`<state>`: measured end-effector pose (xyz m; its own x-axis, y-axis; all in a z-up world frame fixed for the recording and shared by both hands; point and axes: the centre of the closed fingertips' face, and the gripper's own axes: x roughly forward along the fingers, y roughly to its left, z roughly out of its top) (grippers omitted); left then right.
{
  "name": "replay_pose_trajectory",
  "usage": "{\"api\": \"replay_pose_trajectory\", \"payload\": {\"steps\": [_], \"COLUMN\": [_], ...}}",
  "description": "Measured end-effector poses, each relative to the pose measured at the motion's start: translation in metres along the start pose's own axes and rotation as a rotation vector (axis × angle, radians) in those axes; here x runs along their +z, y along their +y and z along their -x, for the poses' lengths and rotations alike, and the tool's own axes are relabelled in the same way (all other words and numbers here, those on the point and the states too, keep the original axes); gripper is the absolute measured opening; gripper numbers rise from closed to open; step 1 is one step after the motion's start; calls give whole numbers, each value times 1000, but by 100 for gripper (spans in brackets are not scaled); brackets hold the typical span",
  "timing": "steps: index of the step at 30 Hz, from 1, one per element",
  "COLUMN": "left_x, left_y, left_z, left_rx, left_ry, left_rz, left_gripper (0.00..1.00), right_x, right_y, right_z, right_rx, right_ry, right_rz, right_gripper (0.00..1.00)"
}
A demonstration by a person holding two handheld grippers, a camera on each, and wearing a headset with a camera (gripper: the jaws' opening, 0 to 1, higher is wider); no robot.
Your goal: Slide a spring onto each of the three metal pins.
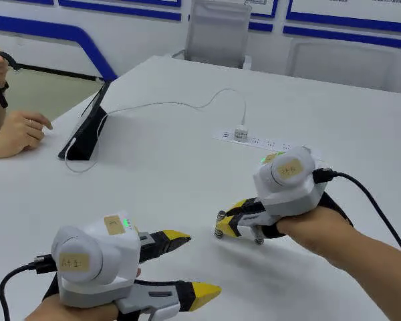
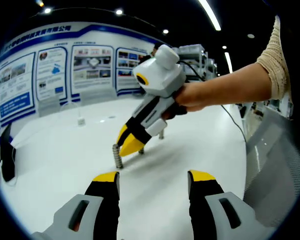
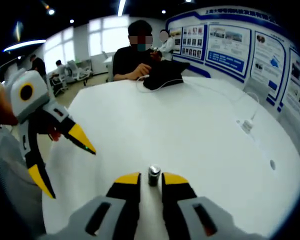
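Three small metal pins stand on the white table. The nearest pin wears a spring. My right gripper reaches down to it, jaws nearly together, with the spring's top pinched between the yellow fingertips. Two more pins stand under and behind that gripper; one pin peeks out below the hand. My left gripper hovers low at the near left, open and holding nothing, pointed at the pins.
A white power strip with a plugged charger lies beyond the pins; its cable runs to a dark tablet at the left edge. A person's hands rest there. A grey chair stands at the far side.
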<state>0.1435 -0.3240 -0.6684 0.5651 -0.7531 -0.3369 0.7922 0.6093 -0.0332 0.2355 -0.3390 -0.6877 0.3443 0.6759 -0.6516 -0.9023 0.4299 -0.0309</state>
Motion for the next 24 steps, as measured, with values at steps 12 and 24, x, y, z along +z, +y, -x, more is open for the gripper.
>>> {"api": "replay_pose_trajectory", "payload": {"steps": [12,24], "left_x": [2,6], "left_y": [1,2], "left_z": [0,2], "left_rx": [15,26], "left_ry": [0,-5], "left_rz": [-1,-7], "left_gripper": [61,64], "right_x": [-3,-12], "right_y": [11,21], "right_z": [22,42], "right_rx": [-16,-31], "right_ry": [-35,-63], "right_rz": [7,-2], "right_gripper": [22,24]}}
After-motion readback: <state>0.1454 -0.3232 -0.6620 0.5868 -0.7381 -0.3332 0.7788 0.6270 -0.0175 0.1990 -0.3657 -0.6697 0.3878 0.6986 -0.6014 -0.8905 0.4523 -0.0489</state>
